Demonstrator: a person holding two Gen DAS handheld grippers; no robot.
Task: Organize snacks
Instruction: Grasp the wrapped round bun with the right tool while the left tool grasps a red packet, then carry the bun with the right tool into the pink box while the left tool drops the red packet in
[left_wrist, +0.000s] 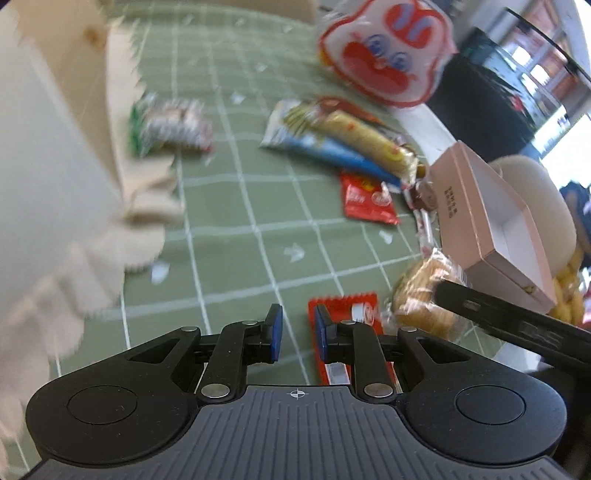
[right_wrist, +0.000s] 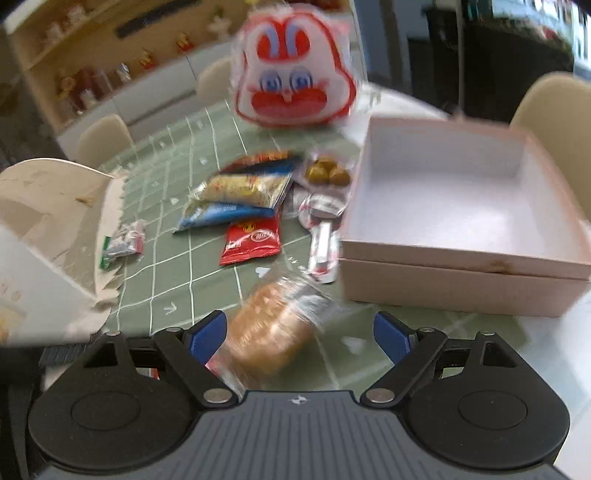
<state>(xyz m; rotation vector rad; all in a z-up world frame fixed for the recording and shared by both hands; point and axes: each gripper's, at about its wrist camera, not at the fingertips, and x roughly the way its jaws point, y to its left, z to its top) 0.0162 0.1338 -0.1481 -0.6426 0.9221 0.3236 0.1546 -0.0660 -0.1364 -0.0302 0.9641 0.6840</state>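
Snacks lie scattered on a green checked cloth. My left gripper hovers over the cloth with a narrow gap between its blue pads and nothing in it; a red wafer packet lies under its right finger. My right gripper stands wide open around a clear-wrapped stack of round biscuits, which sits close to the left pad and well apart from the right one. The same biscuits show in the left wrist view. An open, empty pink box stands just right of them.
A red-and-white rabbit-face bag stands at the back. Yellow and blue packs, a red sachet, gold sweets, silver wrappers and a green-white packet lie mid-cloth. A cream container bounds the left; chairs ring the table.
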